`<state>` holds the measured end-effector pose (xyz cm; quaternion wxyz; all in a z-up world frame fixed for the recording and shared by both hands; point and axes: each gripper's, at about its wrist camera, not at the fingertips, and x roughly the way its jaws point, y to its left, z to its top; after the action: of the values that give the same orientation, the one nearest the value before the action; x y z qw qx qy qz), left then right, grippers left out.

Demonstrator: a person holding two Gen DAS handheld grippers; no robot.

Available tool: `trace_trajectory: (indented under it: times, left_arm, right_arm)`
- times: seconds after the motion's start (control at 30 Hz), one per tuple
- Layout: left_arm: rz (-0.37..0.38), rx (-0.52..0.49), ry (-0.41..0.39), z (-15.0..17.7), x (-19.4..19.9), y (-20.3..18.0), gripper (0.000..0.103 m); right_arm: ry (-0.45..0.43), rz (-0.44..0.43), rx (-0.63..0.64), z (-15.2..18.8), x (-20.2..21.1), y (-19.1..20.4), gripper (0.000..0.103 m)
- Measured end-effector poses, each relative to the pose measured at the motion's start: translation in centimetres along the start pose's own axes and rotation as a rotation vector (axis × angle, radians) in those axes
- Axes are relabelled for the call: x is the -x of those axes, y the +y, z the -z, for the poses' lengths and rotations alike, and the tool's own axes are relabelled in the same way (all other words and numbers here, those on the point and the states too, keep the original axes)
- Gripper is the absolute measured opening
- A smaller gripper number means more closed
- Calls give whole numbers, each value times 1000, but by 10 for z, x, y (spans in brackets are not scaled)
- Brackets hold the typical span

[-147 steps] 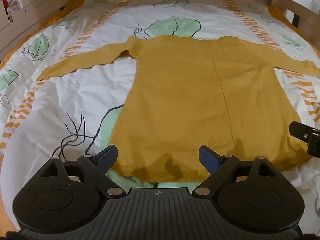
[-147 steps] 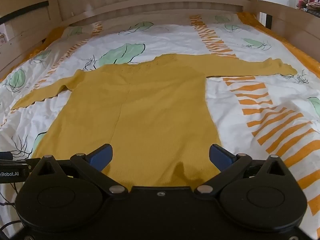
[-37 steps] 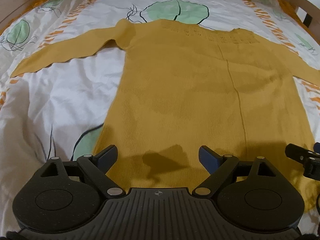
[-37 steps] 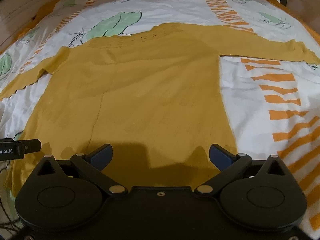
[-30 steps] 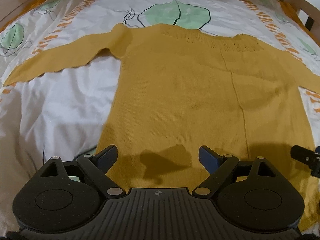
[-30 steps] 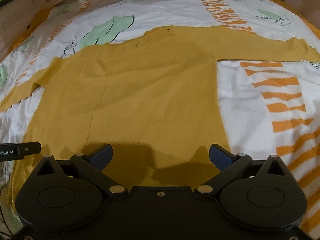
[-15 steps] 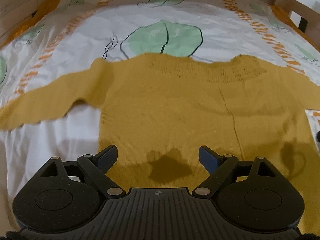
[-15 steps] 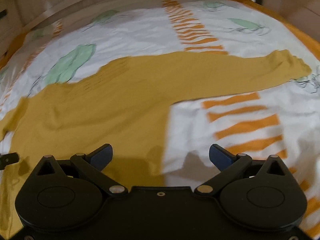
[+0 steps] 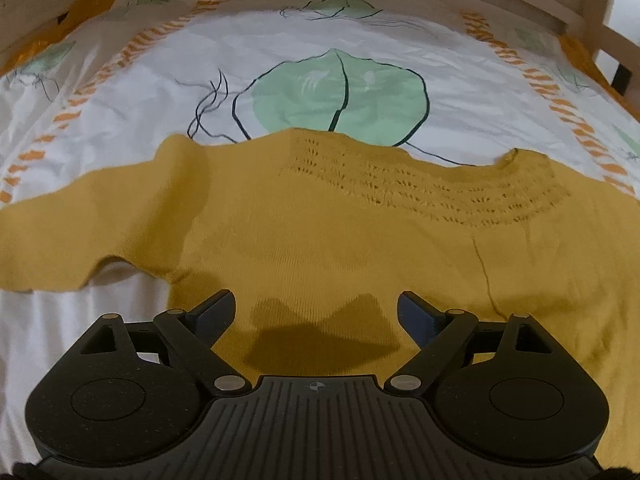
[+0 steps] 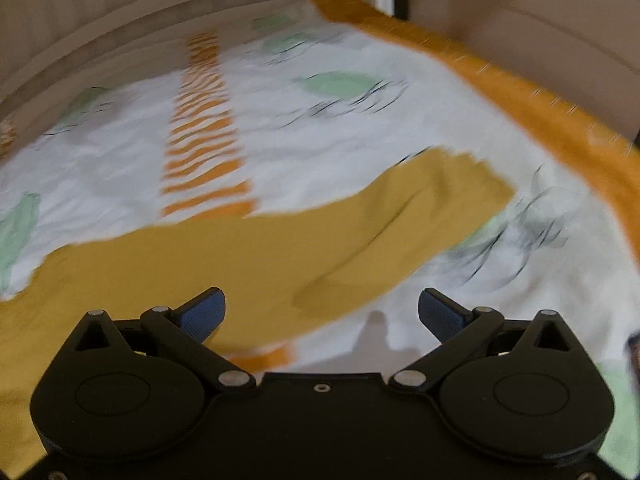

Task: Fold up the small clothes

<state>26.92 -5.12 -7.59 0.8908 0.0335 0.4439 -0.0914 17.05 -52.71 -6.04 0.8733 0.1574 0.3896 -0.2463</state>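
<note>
Two claws: both splayed and empty, neither touching cloth.
Left sleeve (image 9: 80, 232): runs out to the left edge of the left wrist view, lying flat on the bed sheet (image 9: 120, 112), well off to the side of the left claw.
Left claw (image 9: 316, 316): released, jaws wide, hovering over the upper body of the yellow sweater (image 9: 340, 240); the knit-patterned neckline (image 9: 420, 188) lies straight ahead of it, beyond the fingertips.
Sweater: spread flat on the bed, collar toward the wooden headboard (image 9: 360, 8), sleeves stretched sideways.
Right claw (image 10: 322, 312): released, nothing between its blue pads (image 10: 202, 314); the view is blurred.
Right sleeve (image 10: 320, 240): long axis slants from lower left up to the cuff (image 10: 472, 184) at upper right; its lower edge passes just ahead of the right claw, which is the nearer one to it.
Likely next move: the right claw takes the sleeve near the cuff and folds it inward across the body.
Change since a second ago: the left view has advanced from mid-body toward the collar; the right view has swung off the torso onto the sleeve, and the other claw's tip no longer shows at its left edge.
</note>
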Motion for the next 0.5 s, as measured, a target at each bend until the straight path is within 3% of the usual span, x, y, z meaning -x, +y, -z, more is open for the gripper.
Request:
trace_trajectory:
  times: [0.1,0.2,0.33,0.5]
  left_arm:
    - [7,-5,10,4,-6,0,88]
    - [-4,-31,7,6,-8,-2,88]
    - [-16,-46,11,8,-13,-3,88]
    - [-15,-56,-1,11,-16,-2,89]
  right_arm:
    - [-32,31,-30,-19,-11,-27,103]
    - [-56,15,-143,-35,-23,-59,103]
    - [-35,-15,-261,-44,-46,-89,103]
    - [-21,36,-332,-44,-73,-108,103]
